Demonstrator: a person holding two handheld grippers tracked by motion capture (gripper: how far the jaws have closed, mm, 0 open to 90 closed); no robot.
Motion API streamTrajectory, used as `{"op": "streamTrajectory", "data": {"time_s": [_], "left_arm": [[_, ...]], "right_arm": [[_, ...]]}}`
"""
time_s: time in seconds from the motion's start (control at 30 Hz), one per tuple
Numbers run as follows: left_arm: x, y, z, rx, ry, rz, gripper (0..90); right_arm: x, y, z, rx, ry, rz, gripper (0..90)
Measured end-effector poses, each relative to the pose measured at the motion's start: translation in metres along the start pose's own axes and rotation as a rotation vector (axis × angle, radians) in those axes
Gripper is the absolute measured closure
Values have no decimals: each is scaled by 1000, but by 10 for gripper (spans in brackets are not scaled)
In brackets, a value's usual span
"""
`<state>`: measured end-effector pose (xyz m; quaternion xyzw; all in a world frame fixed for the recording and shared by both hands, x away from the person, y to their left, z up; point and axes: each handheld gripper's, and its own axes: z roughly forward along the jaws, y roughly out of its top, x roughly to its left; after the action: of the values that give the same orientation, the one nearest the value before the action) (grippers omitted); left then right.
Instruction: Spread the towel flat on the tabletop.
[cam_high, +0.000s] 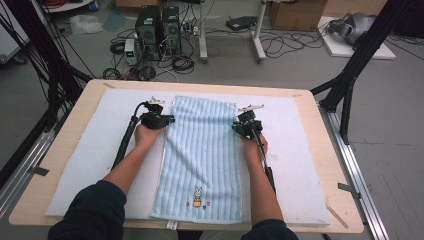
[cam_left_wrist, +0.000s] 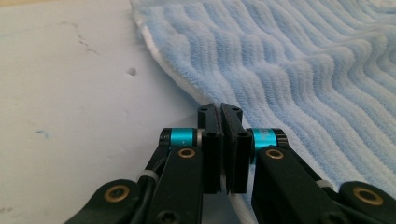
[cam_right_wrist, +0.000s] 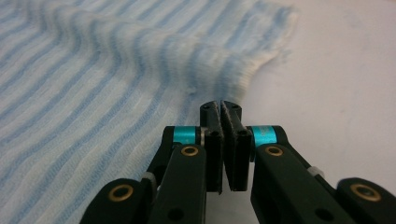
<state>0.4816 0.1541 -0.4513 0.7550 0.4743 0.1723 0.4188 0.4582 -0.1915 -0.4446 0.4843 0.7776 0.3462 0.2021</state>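
A light blue striped towel lies lengthwise on a white mat, with a small rabbit picture near its front end. My left gripper is at the towel's left edge near the far end, shut on the white hem. In the left gripper view the jaws are pressed together where the towel edge meets them. My right gripper is at the right edge near the far end. In the right gripper view its jaws are shut on the towel, whose edge rises in a ripple to them.
The mat covers most of a wooden table, leaving bare mat on both sides of the towel. Black frame poles stand at the table's far corners. On the floor behind are computer towers, cables and a cardboard box.
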Motion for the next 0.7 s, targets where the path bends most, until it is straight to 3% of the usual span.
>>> {"op": "streamTrajectory", "data": {"time_s": [0.03,0.1,0.13,0.17,0.2,0.4,0.5,0.7], "left_arm": [[0,0,0,0,0,0,863],[2,1,1,-14,27,-42,816],[2,1,1,-14,27,-42,720],[3,1,1,-15,25,-69,720],[5,0,0,-12,5,-94,625],[6,-10,-15,-2,-38,-49,560],[1,-18,-25,-18,-63,-51,555],[-14,-32,-44,-8,-102,-2,538]], "right_arm": [[0,0,0,0,0,0,880],[-6,3,5,-20,-49,18,878],[-6,4,7,-20,-46,35,870],[-6,4,7,-20,-46,35,870],[-6,4,7,-27,-49,48,856],[-4,0,-5,-52,-4,33,725],[-2,-3,-17,-69,28,14,689],[11,-18,-49,-85,70,-45,648]]}}
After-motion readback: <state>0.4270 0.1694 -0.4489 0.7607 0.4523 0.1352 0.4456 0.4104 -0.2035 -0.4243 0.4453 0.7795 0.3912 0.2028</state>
